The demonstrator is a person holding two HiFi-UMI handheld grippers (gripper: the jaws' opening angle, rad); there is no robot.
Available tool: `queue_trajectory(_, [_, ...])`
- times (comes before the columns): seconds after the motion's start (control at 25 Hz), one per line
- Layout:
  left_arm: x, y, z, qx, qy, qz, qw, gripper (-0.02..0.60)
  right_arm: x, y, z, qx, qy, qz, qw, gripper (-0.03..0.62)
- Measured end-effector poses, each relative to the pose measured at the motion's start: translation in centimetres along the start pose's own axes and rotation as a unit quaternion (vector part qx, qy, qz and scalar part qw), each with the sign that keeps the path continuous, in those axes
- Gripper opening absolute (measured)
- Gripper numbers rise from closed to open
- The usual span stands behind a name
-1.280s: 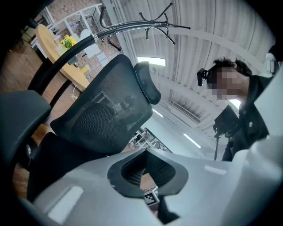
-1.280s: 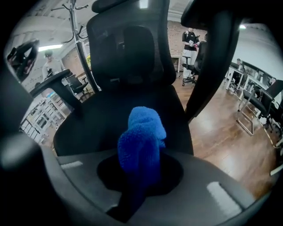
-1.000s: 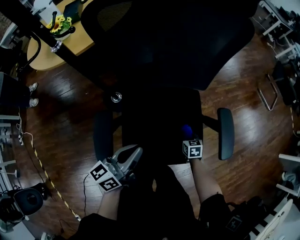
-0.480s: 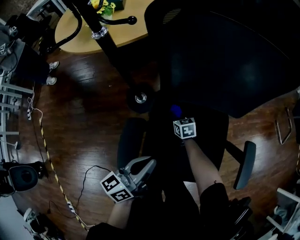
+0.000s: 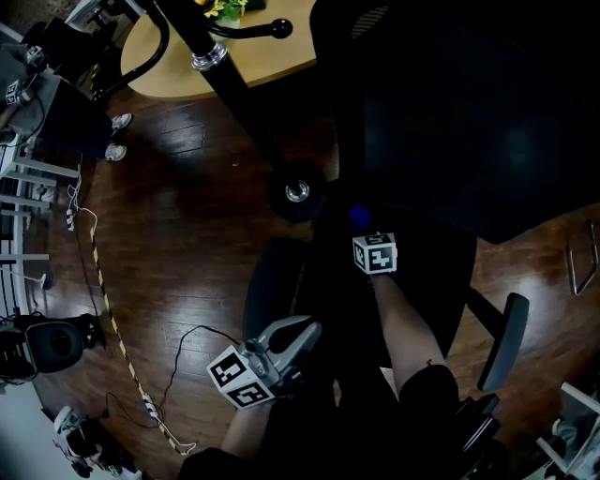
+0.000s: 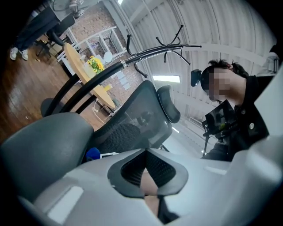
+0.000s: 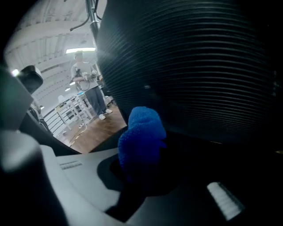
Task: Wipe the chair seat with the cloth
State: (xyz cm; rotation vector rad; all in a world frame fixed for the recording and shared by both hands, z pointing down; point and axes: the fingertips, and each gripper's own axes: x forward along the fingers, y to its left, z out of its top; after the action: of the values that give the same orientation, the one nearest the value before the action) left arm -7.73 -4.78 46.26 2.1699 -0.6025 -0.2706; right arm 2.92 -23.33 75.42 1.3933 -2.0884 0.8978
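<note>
The right gripper (image 5: 364, 232) is clamped on a blue cloth (image 5: 359, 217). The cloth (image 7: 141, 141) is fluffy and sticks up out of the jaws. It is over the back part of the black chair seat (image 5: 427, 272), on the side near the floor pole. I cannot tell if the cloth touches the seat, because it is too dark there.

Right in front of the cloth is the big dark backrest (image 5: 469, 122). It is very near, like a wall with lines on it (image 7: 190, 66).

The left gripper (image 5: 305, 330) is low, by the person's leg, well apart from the cloth. Its jaws are closed tip to tip with nothing between them. The grey armrest (image 5: 272, 277) is just beside it. From the left gripper view that armrest (image 6: 44, 141) fills the near side.

A black coat stand (image 5: 297, 191) has its foot on the wood floor (image 5: 178, 234) just beside the chair. Behind it is a round wooden table (image 5: 239, 56) with yellow flowers (image 5: 222, 8). A thin cable (image 5: 178, 349) and a striped tape line (image 5: 98, 300) lie on the floor. Another person (image 7: 86, 84) stands far off in the room.
</note>
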Motion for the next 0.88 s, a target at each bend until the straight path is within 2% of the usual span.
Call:
queue_trajectory(0.24, [1.4, 0.0, -1.4, 0.001, 0.034, -0.014, 0.9993, 0.002, -5.9, -10.8, -3.9, 0.049, 0.007, -0.1, 0.994, 0.035])
queue_trajectory(0.52, [3.3, -1.0, -3.2, -0.003, 0.071, -0.033, 0.9969, 0.002, -16.6, -22.4, -8.5, 0.104, 0.013, -0.211, 0.972, 0.035])
queue_trajectory(0.64, [4.3, -2.1, -3.4, 0.0, 0.086, -0.045, 0.9953, 0.002, -19.4, -24.4, -9.3, 0.116, 0.012, -0.229, 0.966, 0.035])
queue_trajectory(0.88, [5.2, -3.8, -4.1, 0.006, 0.097, -0.053, 0.9939, 0.002, -21.0, -25.1, -9.4, 0.118, 0.002, -0.23, 0.966, 0.035])
